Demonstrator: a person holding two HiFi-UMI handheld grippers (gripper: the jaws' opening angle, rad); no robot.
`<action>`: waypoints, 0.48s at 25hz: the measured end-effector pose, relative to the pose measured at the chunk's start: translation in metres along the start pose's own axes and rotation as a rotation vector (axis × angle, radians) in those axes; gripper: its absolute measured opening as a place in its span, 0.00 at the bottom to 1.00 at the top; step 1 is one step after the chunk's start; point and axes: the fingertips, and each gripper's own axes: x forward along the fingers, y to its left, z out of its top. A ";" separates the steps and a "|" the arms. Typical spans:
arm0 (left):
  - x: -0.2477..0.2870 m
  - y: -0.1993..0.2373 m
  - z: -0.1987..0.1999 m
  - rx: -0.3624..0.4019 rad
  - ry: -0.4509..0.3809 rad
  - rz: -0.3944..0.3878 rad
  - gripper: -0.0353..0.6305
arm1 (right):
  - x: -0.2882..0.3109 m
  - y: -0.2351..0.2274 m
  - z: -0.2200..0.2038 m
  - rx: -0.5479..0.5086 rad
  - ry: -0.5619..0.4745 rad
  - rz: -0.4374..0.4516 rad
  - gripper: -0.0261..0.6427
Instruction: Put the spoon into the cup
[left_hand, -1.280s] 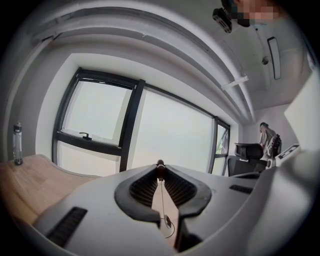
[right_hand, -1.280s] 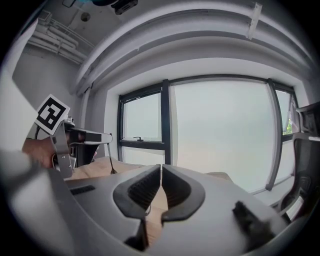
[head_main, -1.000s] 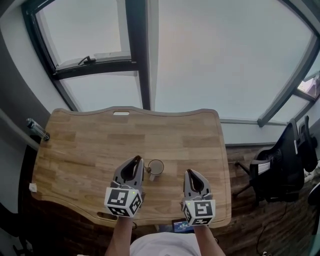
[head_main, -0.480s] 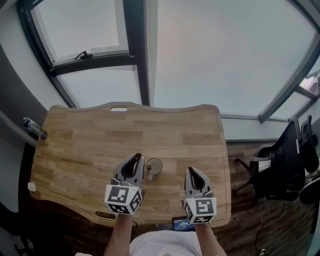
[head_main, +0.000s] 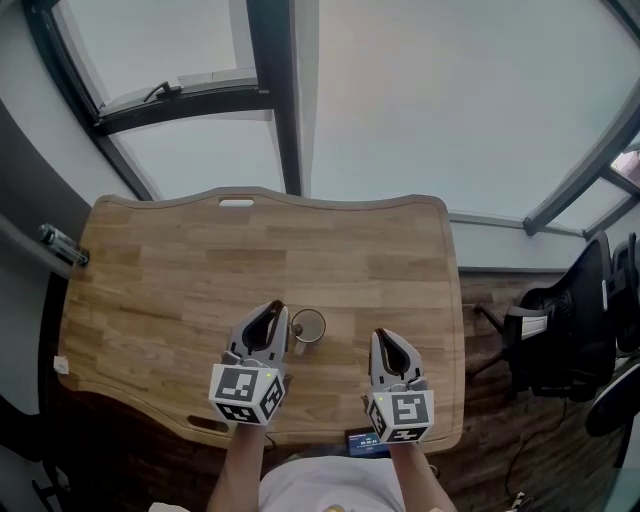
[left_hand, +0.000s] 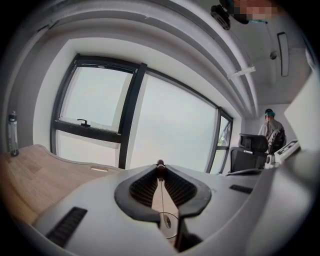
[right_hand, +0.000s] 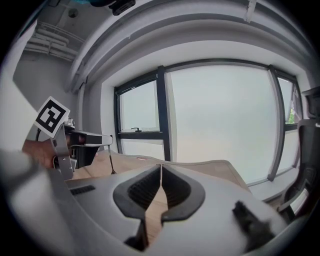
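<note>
The left gripper (left_hand: 160, 167) was clamped at its very tips on the dark end of the spoon (left_hand: 168, 221). The thin handle hung straight down between the ribbed pads, and the bowl dangled low above the wooden table (head_main: 160, 270). The right gripper (right_hand: 161, 167) had its jaws drawn together with only a slit between them and nothing in it. It hovered over the near right part of the table. The cup (head_main: 308, 325) stood upright on the table just right of the left gripper's tips, between the two grippers and nearer the left one. In the head view the spoon was too small to make out against the left gripper, and the lower part of its bowl was cut off by that gripper's body in the left gripper view. Both forearms ran off the bottom edge. Against the earlier frame, the grippers and cup kept the same arrangement, with the spoon still outside the cup. Only the framing had shifted, with the table's far edge higher and the chair (head_main: 560, 340) further right.
</note>
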 end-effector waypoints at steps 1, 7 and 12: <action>0.002 0.001 -0.002 -0.002 0.004 0.001 0.13 | 0.002 0.000 -0.002 0.001 0.004 0.002 0.09; 0.012 0.004 -0.012 -0.021 0.016 0.002 0.13 | 0.010 -0.001 -0.011 -0.003 0.037 0.016 0.09; 0.021 0.005 -0.023 -0.023 0.036 -0.001 0.13 | 0.017 -0.007 -0.024 0.004 0.067 0.022 0.09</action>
